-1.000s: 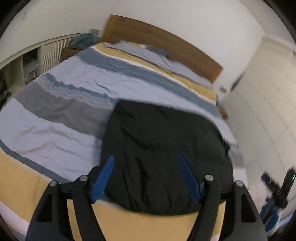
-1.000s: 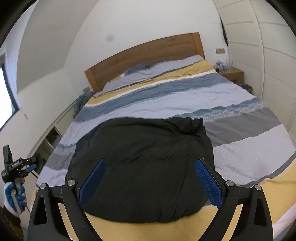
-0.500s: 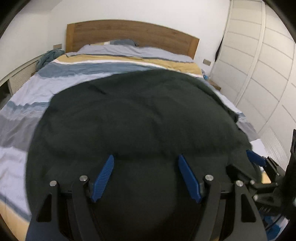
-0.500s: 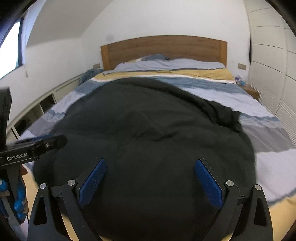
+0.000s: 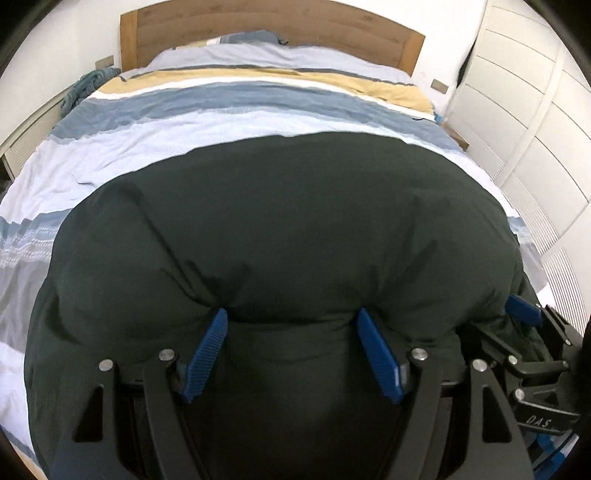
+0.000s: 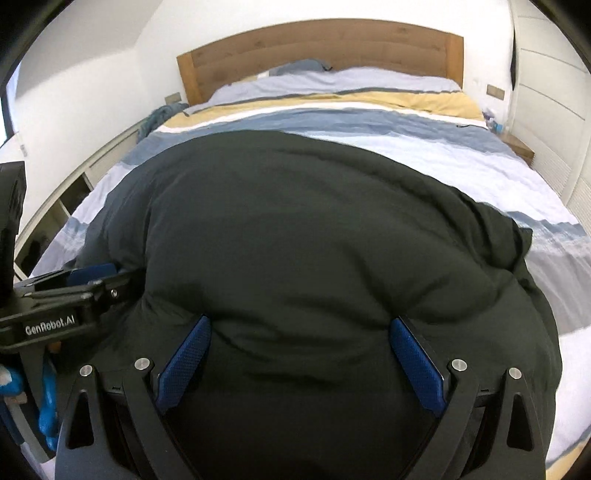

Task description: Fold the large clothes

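Observation:
A large black garment (image 5: 288,229) lies bunched on the striped bed cover, and it fills most of the right wrist view (image 6: 314,236) too. My left gripper (image 5: 291,321) is open, its blue pads pushed against the garment's near edge with cloth bulging between them. My right gripper (image 6: 301,328) is open wide in the same way, cloth between its pads. The right gripper shows at the right edge of the left wrist view (image 5: 524,314), and the left gripper at the left edge of the right wrist view (image 6: 88,273). They sit side by side at the near hem.
The bed (image 5: 229,122) has a blue, white, grey and yellow striped cover, pillows and a wooden headboard (image 5: 266,26). White wardrobe doors (image 5: 535,122) stand on the right. A low shelf unit (image 6: 55,214) with a teal cloth runs along the left wall.
Both grippers have come down and forward from above the bed's foot to the garment's near edge. The cloth now bulges up between and ahead of the open jaws.

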Tool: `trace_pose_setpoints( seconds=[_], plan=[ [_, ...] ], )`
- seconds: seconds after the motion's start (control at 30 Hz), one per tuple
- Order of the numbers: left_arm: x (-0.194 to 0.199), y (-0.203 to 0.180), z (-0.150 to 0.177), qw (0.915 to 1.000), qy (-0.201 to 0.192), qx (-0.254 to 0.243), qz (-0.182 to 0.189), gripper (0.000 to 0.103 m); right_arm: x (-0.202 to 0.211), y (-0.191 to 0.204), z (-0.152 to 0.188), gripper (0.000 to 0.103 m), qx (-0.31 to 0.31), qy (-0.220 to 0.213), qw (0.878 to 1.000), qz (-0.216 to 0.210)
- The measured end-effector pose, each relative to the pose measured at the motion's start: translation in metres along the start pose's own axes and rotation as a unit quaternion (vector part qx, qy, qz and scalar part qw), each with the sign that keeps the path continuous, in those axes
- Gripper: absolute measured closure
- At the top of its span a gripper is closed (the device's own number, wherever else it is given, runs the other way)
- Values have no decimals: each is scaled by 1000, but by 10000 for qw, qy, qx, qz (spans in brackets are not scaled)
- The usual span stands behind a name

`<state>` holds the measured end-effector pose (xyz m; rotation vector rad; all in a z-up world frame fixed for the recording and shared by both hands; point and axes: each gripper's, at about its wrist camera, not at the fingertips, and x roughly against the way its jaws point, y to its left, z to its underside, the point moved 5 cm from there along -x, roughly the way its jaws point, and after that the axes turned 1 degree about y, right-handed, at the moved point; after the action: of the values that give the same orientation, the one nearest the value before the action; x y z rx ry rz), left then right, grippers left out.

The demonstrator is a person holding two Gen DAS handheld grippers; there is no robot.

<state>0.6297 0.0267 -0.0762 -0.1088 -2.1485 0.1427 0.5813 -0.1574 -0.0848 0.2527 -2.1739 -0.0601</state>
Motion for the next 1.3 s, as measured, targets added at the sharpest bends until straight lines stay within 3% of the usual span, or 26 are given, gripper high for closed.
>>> trace_pose_setpoints(
  seconds=[0.23, 0.37, 0.9, 1.3],
  plan=[
    [-39, 13, -49, 9997, 219, 68, -53, 30, -37, -12, -35, 7, 47, 235, 9997, 79],
    [-53, 18, -60, 9993, 308, 184, 38, 29, -49, -17, -42, 7, 71, 283, 9995, 117],
    [-50, 29, -48, 9988, 254, 380, 166, 29, -39, -11, -32, 6, 310, 216, 9991, 203],
    [-34, 67, -26, 9975, 381, 578, -102, 29, -30, -15, -26, 6, 285, 206, 9993, 128]
  ],
)
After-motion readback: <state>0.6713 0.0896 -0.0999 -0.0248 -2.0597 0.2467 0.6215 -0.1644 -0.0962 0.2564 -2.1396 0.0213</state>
